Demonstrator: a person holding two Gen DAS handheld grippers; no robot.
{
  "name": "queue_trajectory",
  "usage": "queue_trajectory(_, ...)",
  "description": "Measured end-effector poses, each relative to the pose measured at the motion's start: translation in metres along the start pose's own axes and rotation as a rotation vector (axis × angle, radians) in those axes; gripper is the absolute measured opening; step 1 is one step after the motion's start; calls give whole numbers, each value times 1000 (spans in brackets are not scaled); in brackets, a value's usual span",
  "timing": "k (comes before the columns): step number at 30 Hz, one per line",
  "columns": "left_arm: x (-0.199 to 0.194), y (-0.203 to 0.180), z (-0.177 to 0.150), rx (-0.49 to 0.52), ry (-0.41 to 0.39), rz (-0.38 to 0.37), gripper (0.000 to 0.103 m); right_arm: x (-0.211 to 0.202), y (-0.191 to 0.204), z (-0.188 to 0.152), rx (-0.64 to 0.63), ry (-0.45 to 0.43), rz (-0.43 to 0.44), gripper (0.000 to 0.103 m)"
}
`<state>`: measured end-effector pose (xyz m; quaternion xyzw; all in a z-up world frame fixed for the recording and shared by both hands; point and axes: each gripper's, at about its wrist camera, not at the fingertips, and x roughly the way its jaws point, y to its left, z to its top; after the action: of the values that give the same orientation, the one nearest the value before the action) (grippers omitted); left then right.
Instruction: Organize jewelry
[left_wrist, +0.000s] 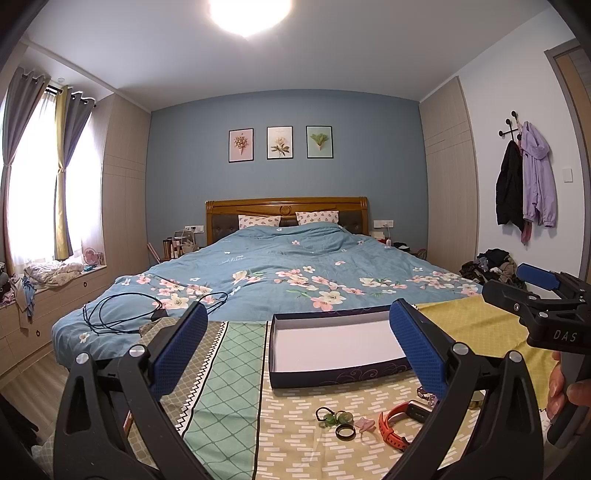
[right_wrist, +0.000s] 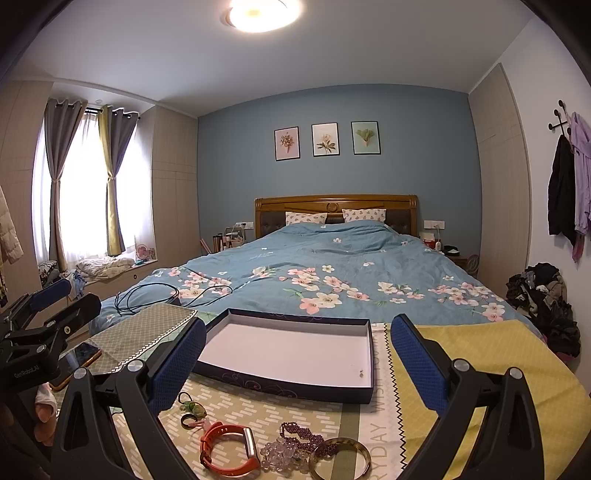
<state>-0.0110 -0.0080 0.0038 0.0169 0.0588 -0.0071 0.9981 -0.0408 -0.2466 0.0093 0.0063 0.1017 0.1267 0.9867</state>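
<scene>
both the left tool (left_wrist: 295, 347) and right tool (right_wrist: 295, 354) gape wide, holding nothing, above the navy box (right_wrist: 291, 354) and orange watch (right_wrist: 229, 450).

box (right_wrist: 295, 387): matt cardboard | bangle (right_wrist: 340, 458): glossy | tablecloth (right_wrist: 480, 362): woven cloth

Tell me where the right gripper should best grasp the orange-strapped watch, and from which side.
Probably the orange strap of the orange-strapped watch, which lies on its side on the patterned cloth. Coming from above, the open right gripper can straddle one thin band; the metal case looks bulkier and slicker.
</scene>
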Motion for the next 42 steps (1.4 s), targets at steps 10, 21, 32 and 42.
queue_trajectory(10,0,-1,-1,4,-1,0,97,1,-1,1,3,-1,2,97)
queue_trajectory(21,0,-1,-1,3,-1,0,97,1,-1,1,6,-2,3,97)
queue_trajectory(32,2,-2,0,4,0,0,97,0,-3,1,8,-1,2,97)
queue_trajectory(42,2,-2,0,6,2,0,97,-1,-3,0,12,1,5,97)
